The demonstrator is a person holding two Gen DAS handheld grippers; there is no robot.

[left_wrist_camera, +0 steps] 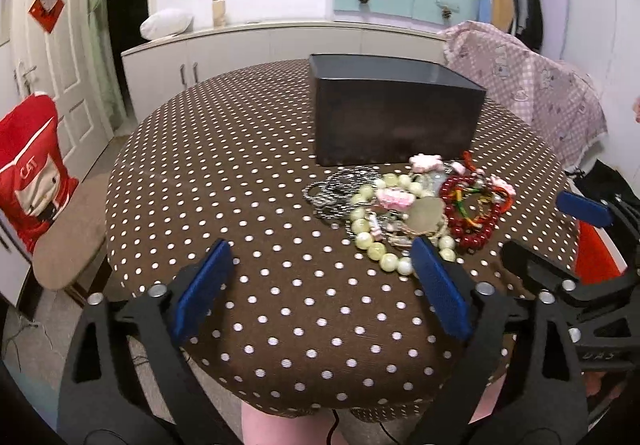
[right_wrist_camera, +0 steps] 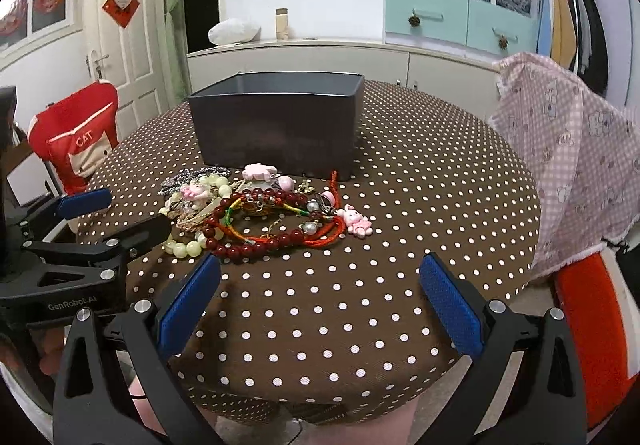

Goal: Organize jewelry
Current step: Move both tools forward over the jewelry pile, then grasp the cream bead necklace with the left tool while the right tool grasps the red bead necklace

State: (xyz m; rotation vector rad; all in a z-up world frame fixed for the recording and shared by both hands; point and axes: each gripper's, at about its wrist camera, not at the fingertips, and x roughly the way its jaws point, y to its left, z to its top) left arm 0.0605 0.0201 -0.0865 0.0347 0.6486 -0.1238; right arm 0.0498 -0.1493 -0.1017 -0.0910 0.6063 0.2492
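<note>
jewelry pile point(right_wrist_camera: 256, 217) heaped on tabletop point(right_wrist_camera: 420, 205), just in front of dark box point(right_wrist_camera: 276, 125) | right hand-held gripper point(right_wrist_camera: 320, 305) nearer, pile ahead and slightly left; left hand-held gripper point(left_wrist_camera: 320, 297) has it ahead-right | both spread apart, nothing clamped

"CAT" in white letters on the red chair cover point(right_wrist_camera: 78, 141); "GenRobot.AI" printed on the left hand-held gripper point(right_wrist_camera: 120, 219).
</note>
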